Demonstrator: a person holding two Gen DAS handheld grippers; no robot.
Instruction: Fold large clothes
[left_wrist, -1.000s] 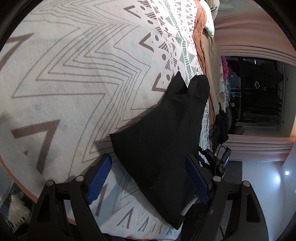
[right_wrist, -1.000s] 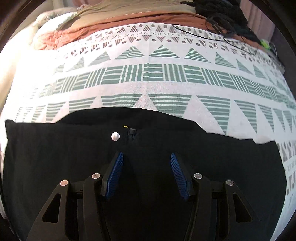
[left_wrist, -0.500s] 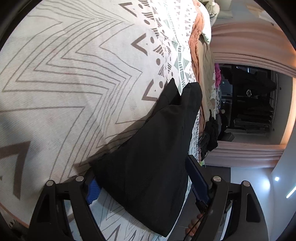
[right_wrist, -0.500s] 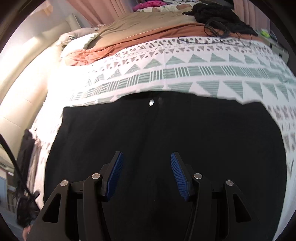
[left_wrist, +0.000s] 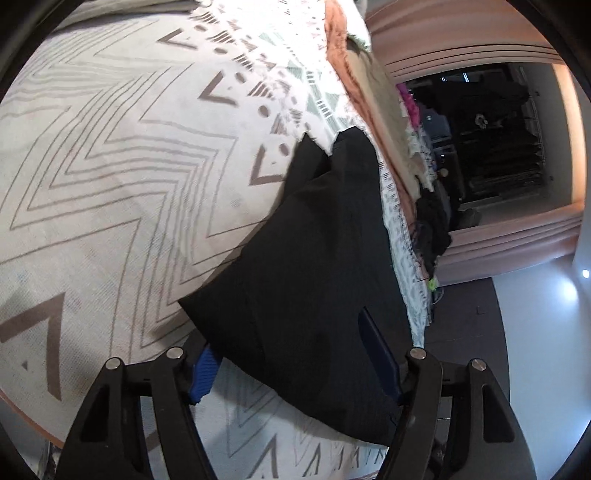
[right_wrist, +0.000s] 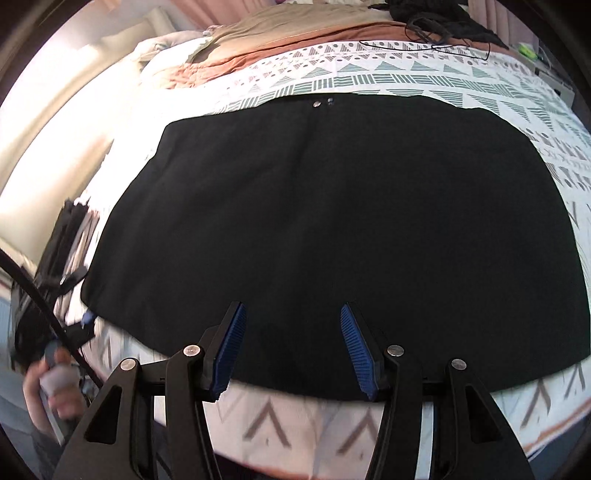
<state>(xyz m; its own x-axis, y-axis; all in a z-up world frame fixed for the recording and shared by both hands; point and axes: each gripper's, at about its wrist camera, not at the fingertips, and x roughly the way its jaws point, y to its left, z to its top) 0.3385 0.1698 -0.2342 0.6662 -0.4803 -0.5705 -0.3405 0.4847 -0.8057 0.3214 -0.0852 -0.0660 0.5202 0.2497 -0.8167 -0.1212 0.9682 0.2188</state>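
Black garment (right_wrist: 332, 229) spread flat on the patterned bed (left_wrist: 110, 166), long edge crosswise just ahead of the released right gripper (right_wrist: 293, 347), near corner lying between the parted fingers of the left gripper (left_wrist: 291, 354), nothing grasped

A home bedroom: a bed (right_wrist: 406, 79) under a patterned bedspread (left_wrist: 110, 166), pink curtains (left_wrist: 498, 240), probably a dark wardrobe (left_wrist: 498, 129) far right.
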